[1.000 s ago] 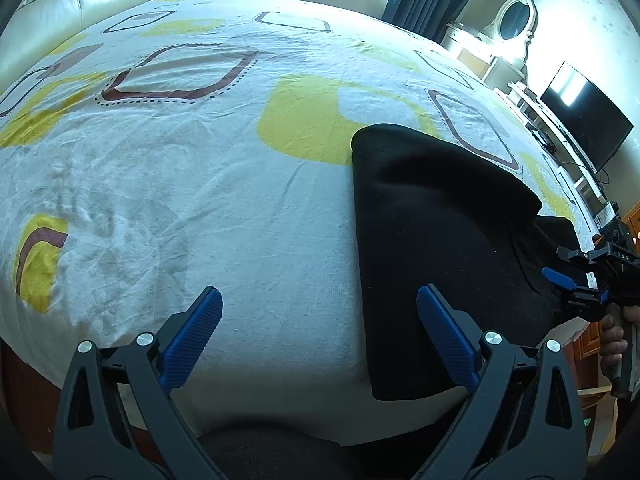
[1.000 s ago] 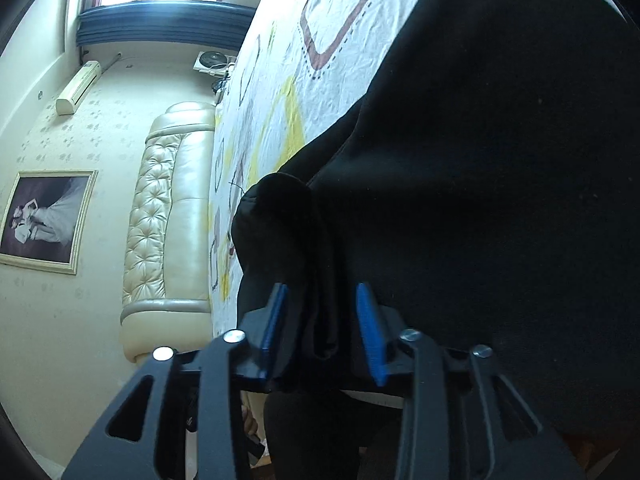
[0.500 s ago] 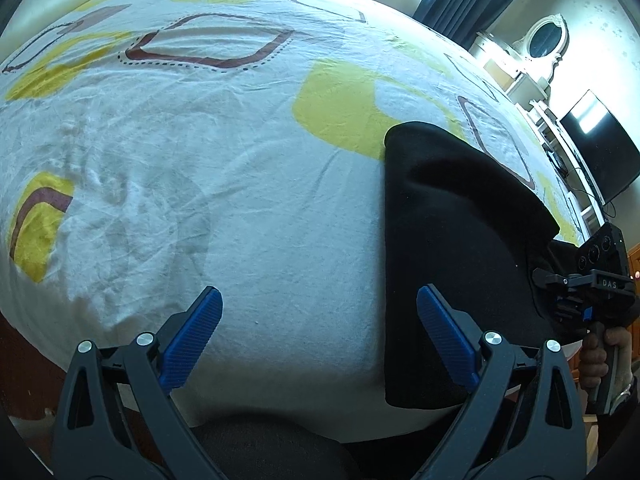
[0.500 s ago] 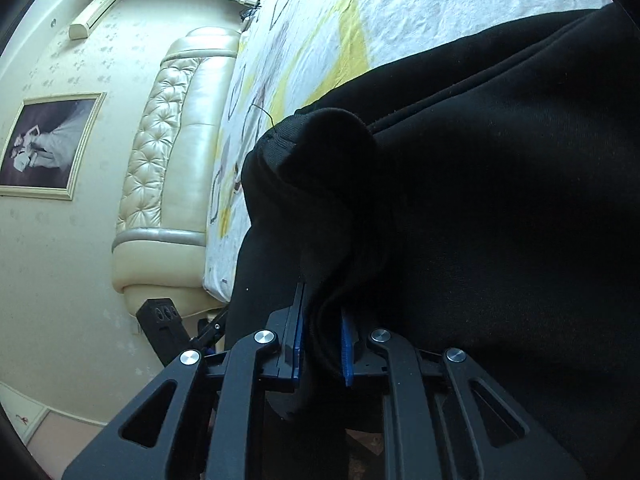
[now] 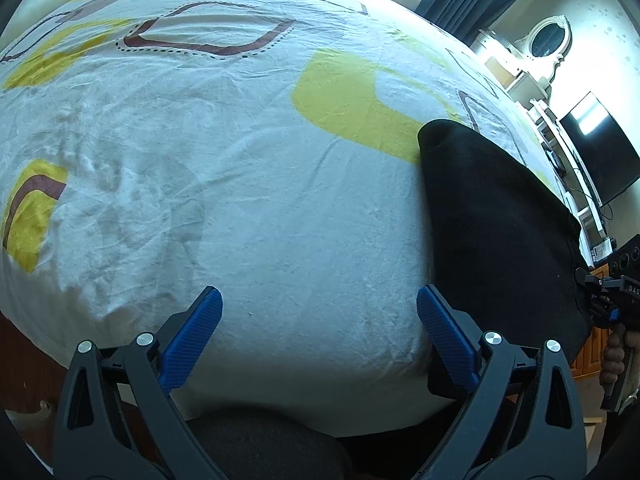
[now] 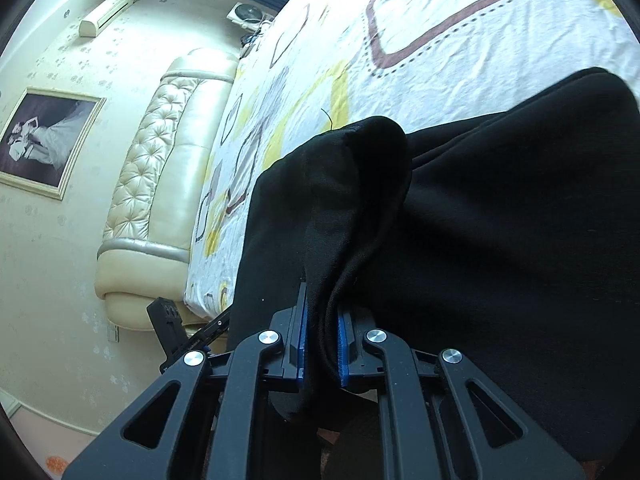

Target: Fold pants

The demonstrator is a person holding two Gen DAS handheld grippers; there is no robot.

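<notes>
The pants (image 6: 500, 240) run past the frame's right edge, their far end unseen

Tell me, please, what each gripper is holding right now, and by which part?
The right gripper is shut on the black pants, pinching a bunched fold of cloth at their near edge. The left gripper stands open above the bedsheet, holding nothing.

The left wrist view is looking down over the bed's (image 5: 248, 184) near edge toward the TV (image 5: 596, 148). The right wrist view is sitting close against the pants (image 6: 500, 220), facing the headboard (image 6: 160, 184). Both are sharing bed and pants.
</notes>
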